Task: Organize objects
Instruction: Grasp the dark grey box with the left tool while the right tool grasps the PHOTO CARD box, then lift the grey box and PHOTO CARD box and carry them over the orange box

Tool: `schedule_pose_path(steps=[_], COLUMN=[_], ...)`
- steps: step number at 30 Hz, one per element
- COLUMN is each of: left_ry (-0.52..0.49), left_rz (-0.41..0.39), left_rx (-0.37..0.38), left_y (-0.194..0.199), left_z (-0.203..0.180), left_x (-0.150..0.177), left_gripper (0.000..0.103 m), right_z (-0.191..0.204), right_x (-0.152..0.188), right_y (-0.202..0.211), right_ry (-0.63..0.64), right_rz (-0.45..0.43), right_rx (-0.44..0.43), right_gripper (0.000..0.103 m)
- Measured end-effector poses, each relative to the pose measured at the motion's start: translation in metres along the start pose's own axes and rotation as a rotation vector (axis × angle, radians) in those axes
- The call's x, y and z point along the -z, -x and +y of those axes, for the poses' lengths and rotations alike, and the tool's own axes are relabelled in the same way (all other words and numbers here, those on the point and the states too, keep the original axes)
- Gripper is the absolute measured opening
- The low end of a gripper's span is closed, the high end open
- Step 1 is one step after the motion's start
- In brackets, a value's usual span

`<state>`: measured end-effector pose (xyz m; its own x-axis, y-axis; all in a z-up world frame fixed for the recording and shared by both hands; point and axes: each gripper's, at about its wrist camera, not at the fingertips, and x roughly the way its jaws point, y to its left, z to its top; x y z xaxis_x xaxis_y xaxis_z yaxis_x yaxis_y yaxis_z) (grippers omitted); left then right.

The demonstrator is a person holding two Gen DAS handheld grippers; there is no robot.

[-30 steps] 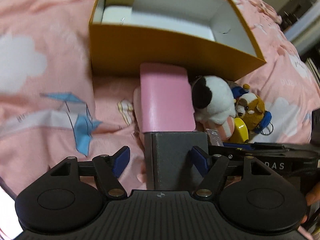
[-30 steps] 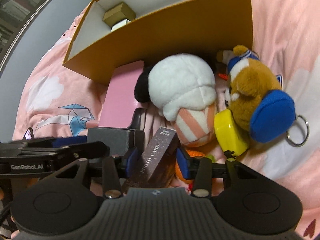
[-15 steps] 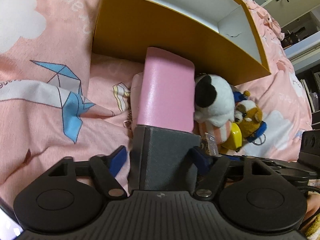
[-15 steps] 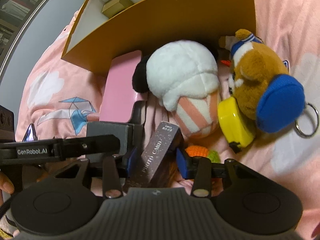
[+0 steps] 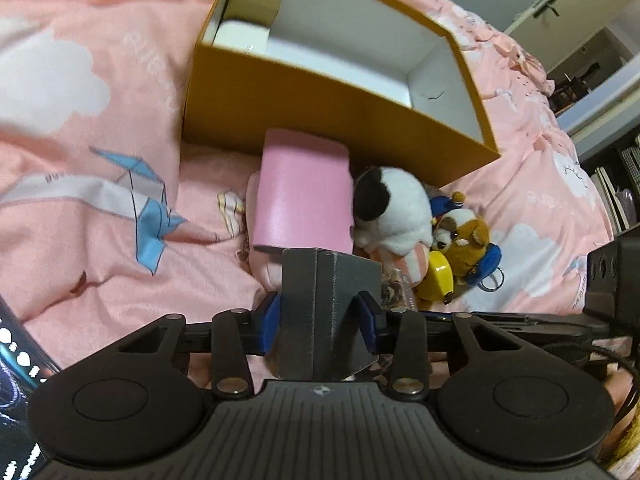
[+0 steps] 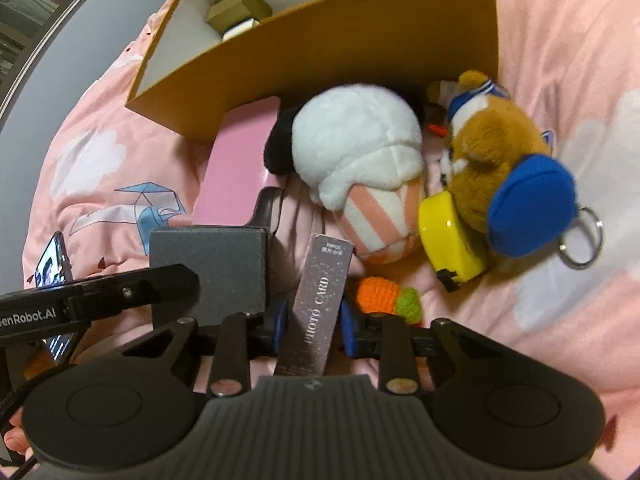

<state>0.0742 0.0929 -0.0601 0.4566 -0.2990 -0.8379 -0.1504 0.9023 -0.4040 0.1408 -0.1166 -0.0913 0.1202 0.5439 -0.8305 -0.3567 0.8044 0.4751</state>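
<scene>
My left gripper (image 5: 322, 320) is closing, and its blue pads (image 5: 271, 322) press both sides of a dark grey box (image 5: 328, 300), so it is shut on it. Beyond it a pink box (image 5: 304, 208) leans against the open orange cardboard box (image 5: 320, 108). My right gripper (image 6: 314, 326) is also closing, its pads (image 6: 347, 330) against a slim dark "PHOTO CARD" box (image 6: 320, 296) standing between them. In the right wrist view the grey box (image 6: 208, 268) sits just left, with a left-gripper finger (image 6: 100, 296) across it.
On the pink bedsheet (image 5: 100, 240) lie a white ice-cream plush (image 6: 360, 148), a brown dog plush with keyring (image 6: 500, 160), a yellow tape measure (image 6: 448, 236) and a crochet carrot (image 6: 384, 296). The orange box (image 6: 320, 64) holds a small gold box (image 6: 240, 10). A phone (image 6: 52, 268) lies at left.
The left jaws have narrowed from wide apart onto the grey box, which now sits raised and turned corner-on. The right jaws have closed in on the photo card box, which stands straighter.
</scene>
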Motion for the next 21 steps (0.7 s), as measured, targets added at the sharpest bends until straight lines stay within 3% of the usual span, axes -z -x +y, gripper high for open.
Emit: schedule_pose_path(steps=[3,10,21], left_ry=[-0.034,-0.059,-0.088], left_rz=[-0.014,-0.076,-0.182], left_rx=[0.012,0.018,0.063], left_y=[0.004,0.008,0.025], left_z=[-0.007,-0.015,-0.026], left_x=[0.0,0.001,-0.011], left_gripper=[0.045,0.043,0.043], right_z=[0.007,0.029,0.044], right_x=[0.0,-0.006,-0.015], right_y=[0.014,0.037,0.06], right_ry=[0.03,0.129,0.178], right_rz=[-0.029,-0.105,-0.15], right_rx=[0.01,0.059,0.071], right_gripper=[0.024,0.024,0.024])
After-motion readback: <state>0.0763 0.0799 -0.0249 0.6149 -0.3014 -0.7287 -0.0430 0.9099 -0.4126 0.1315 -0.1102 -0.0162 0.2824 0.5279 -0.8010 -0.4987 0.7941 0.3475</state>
